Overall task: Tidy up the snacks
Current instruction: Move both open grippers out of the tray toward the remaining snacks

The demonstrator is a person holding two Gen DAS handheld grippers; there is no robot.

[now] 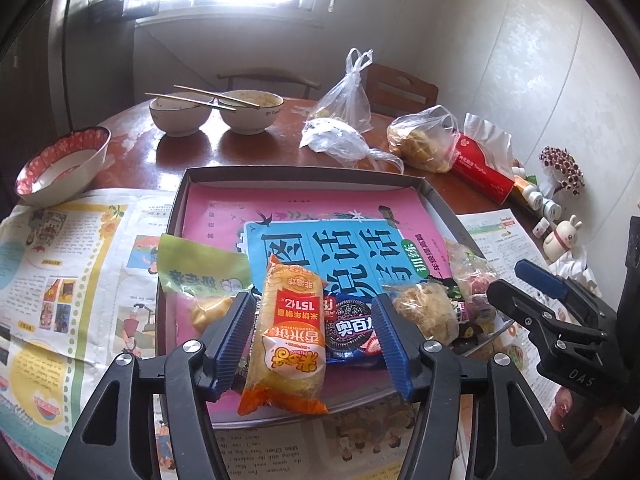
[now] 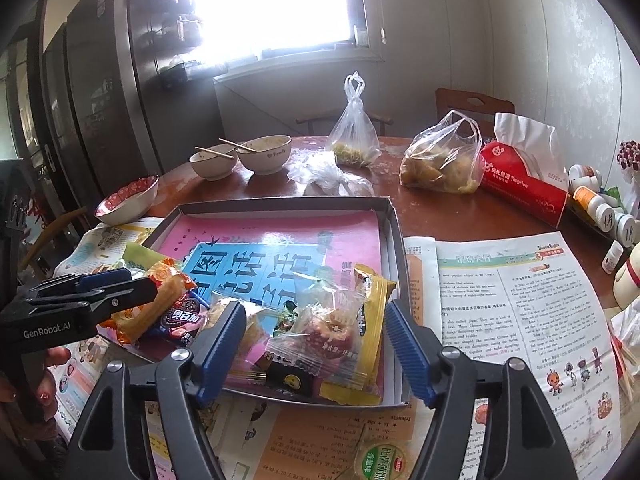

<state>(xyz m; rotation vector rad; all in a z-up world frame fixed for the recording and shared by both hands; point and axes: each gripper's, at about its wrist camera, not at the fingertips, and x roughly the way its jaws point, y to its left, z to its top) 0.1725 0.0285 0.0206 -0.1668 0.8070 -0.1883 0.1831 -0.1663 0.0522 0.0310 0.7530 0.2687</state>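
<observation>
several snack packets in grey tray

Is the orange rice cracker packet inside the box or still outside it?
Inside. The orange rice cracker packet lies flat in the box, on the pink book, between the left gripper's open fingers.

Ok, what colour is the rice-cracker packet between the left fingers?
Orange and yellow rice-cracker packet, clearest in left wrist view.
</observation>
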